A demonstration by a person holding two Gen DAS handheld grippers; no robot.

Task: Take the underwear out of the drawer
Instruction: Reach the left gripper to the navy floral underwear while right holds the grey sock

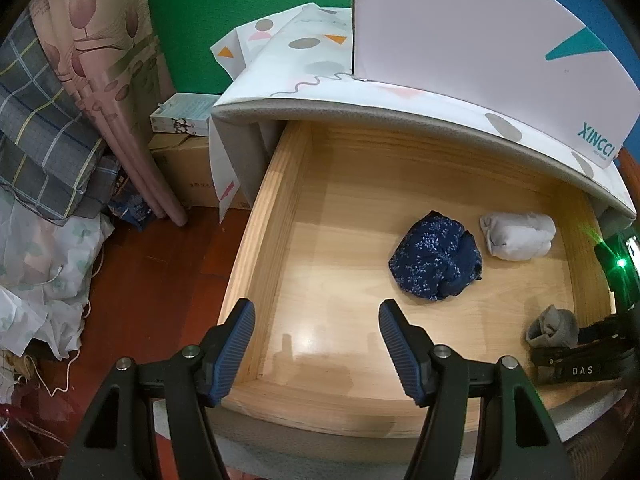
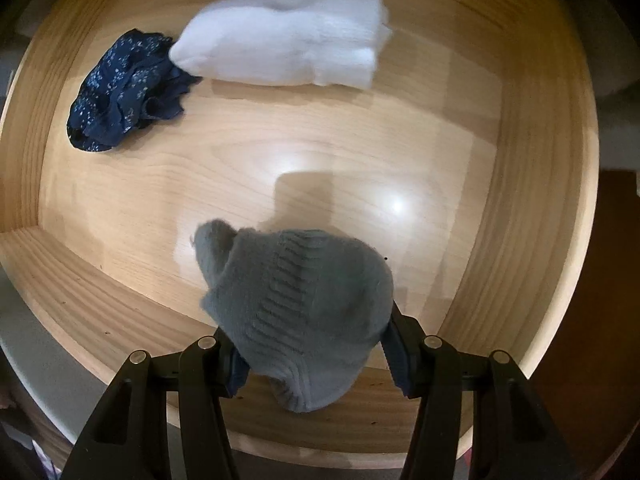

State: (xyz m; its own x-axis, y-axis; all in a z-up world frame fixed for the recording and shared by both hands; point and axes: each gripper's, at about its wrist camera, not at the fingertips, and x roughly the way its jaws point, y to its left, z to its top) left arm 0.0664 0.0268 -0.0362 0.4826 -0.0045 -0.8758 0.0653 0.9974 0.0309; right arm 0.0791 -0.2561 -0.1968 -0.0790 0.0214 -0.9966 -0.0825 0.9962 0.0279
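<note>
My right claw (image 2: 312, 356) is clamped on a grey knitted piece of underwear (image 2: 300, 312), which bunches out past the fingers and hangs over the near right corner of the open wooden drawer (image 2: 520, 240). My left claw (image 1: 316, 344) stands open with nothing between its blue ribbed pads (image 1: 236, 344), held over the drawer's front left corner. Farther into the drawer, toward its back right, a white folded bundle (image 2: 288, 40) lies on the drawer floor, and just left of it, touching one end, sits a crumpled navy piece with small pale flecks (image 2: 124, 92). The rest of the drawer floor is bare pale wood. Above the drawer's back edge runs the cabinet top under a patterned cloth (image 1: 320, 68), with a white board marked XINCCI (image 1: 500, 40) standing on it. Left of the drawer, on the red-brown floor, are cardboard boxes (image 1: 188, 168) and heaped bedding (image 1: 48, 140).
</note>
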